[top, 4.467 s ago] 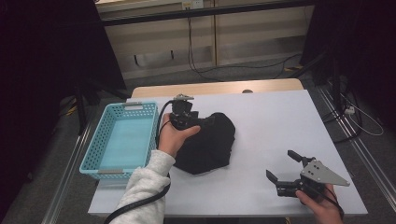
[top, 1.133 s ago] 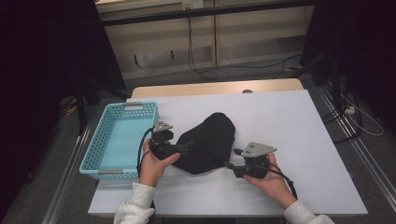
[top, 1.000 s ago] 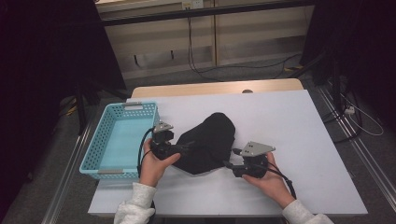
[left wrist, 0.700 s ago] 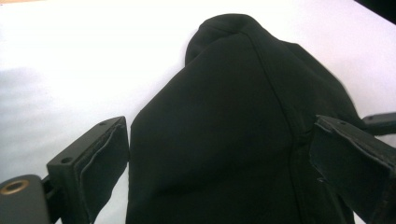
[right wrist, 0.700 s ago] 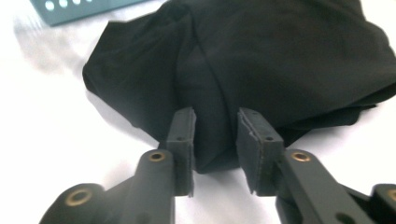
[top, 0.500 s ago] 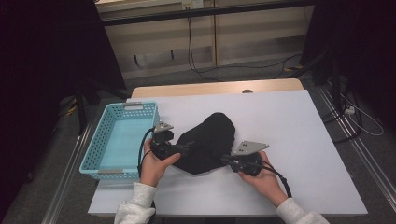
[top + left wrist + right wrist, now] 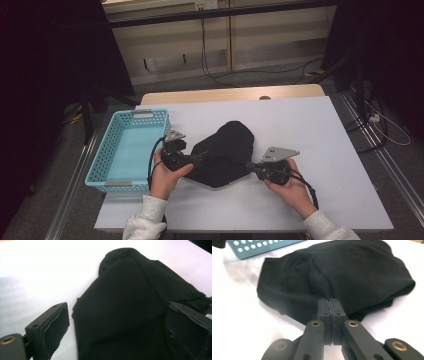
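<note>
A crumpled black cloth lies in the middle of the white table. My left gripper is at the cloth's left edge, open. In the left gripper view its jaws stand wide apart on either side of the cloth, and the left gripper holds nothing. My right gripper is at the cloth's near right edge. In the right gripper view the right gripper is shut, with a raised fold of the cloth running into its tips.
A light blue perforated basket stands at the table's left edge, just behind the left hand; its wall appears at the top of the right gripper view. Bare table lies to the right and behind the cloth.
The left gripper came down from the cloth's top to its left edge. The right gripper travelled left from the table's near right corner to the cloth and closed at its edge.
</note>
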{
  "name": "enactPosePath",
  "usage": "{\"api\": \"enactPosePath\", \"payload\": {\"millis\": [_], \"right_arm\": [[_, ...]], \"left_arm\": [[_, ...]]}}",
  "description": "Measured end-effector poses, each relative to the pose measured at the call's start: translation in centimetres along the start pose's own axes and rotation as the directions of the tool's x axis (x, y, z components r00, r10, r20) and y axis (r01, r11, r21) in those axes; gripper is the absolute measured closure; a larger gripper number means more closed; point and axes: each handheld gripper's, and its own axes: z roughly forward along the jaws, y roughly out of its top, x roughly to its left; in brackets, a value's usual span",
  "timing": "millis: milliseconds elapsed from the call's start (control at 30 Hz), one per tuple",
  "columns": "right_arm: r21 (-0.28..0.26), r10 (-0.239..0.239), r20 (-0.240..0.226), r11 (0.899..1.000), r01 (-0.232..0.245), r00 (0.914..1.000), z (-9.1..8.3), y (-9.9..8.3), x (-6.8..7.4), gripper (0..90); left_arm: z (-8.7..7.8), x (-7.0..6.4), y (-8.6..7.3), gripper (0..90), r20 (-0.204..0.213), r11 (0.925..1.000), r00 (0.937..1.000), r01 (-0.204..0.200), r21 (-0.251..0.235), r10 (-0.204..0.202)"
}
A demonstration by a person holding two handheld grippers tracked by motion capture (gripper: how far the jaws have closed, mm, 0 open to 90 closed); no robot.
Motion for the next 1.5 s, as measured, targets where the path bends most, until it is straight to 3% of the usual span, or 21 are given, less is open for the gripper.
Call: {"api": "enactPosePath", "payload": {"millis": [233, 333, 533, 633, 700, 733, 767, 800, 1000, 1133, 1300, 1400, 1433, 1467, 1500], "right_arm": [[0.004, 0.023, 0.033, 1.000, -0.023, 0.9992, -1.7, -0.6, -1.6, 89.3], [0.000, 0.047, 0.071, 0.999, -0.047, 0.9964, -3.1, -1.1, -2.8, 89.3], [0.012, 0.070, 0.129, 0.997, -0.072, 0.9892, -4.1, -1.9, -4.4, 89.2], [0.012, 0.086, 0.132, 0.996, -0.088, 0.9875, -4.2, -2.1, -4.8, 88.4], [0.019, 0.075, 0.122, 0.997, -0.078, 0.9897, -4.1, -2.1, -4.5, 86.4], [0.022, 0.060, 0.131, 0.998, -0.064, 0.9896, -4.0, -1.8, -4.1, 76.5], [0.022, 0.060, 0.131, 0.998, -0.064, 0.9896, -4.0, -1.8, -4.1, 76.5], [0.017, 0.038, 0.124, 0.999, -0.041, 0.9915, -3.8, -1.4, -3.6, 70.1], [0.018, 0.013, 0.094, 1.000, -0.015, 0.9954, -3.0, -0.4, -1.8, 54.9], [0.023, -0.023, 0.055, 1.000, 0.022, 0.9982, -2.1, 0.3, -0.4, 52.4], [0.023, -0.034, 0.015, 0.999, 0.033, 0.9993, -1.2, 0.7, 0.7, 51.5], [0.034, -0.052, -0.048, 0.998, 0.054, 0.9975, -0.2, 0.6, 1.8, 49.2], [0.034, -0.052, -0.048, 0.998, 0.054, 0.9975, -0.2, 0.6, 1.8, 49.2], [0.046, -0.051, -0.111, 0.997, 0.057, 0.9924, 0.5, 0.6, 2.6, 46.0], [0.046, -0.051, -0.111, 0.997, 0.057, 0.9924, 0.5, 0.6, 2.6, 46.0]], "left_arm": [[-0.1, 0.0, 0.1, 5.8, -0.001, 1.0000, 1.0000, -0.002, -0.006, 0.002], [-0.2, 0.0, 0.2, 5.8, -0.002, 0.9999, 0.9999, -0.011, -0.008, 0.011], [0.1, -0.2, 0.1, 5.9, 0.000, 0.9999, 0.9999, -0.016, -0.001, 0.016], [0.2, -0.2, 0.1, 5.9, -0.001, 0.9998, 0.9998, -0.019, 0.004, 0.019], [0.3, -0.3, 0.1, 6.0, 0.000, 0.9999, 0.9999, -0.014, 0.003, 0.014], [0.4, -0.3, 0.1, 6.0, -0.002, 0.9998, 0.9998, -0.018, 0.003, 0.018], [0.4, -0.3, 0.1, 6.0, -0.002, 0.9998, 0.9998, -0.018, 0.003, 0.018], [0.4, -0.2, 0.1, 6.0, 0.000, 0.9999, 0.9999, -0.013, 0.003, 0.013], [0.5, 0.0, -0.1, 6.0, -0.006, 0.9999, 0.9999, -0.013, 0.010, 0.013], [0.4, 0.0, -0.3, 6.0, -0.004, 0.9999, 1.0000, -0.008, 0.009, 0.008], [0.3, 0.1, -0.3, 6.2, -0.008, 0.9999, 0.9999, -0.008, 0.012, 0.008], [0.3, 0.1, -0.5, 6.2, -0.013, 0.9999, 0.9999, -0.005, 0.011, 0.006], [0.3, 0.1, -0.5, 6.2, -0.013, 0.9999, 0.9999, -0.005, 0.011, 0.006], [0.4, 0.1, -0.5, 6.4, -0.012, 0.9999, 0.9999, -0.008, 0.014, 0.009], [0.4, 0.1, -0.5, 6.4, -0.012, 0.9999, 0.9999, -0.008, 0.014, 0.009]]}}
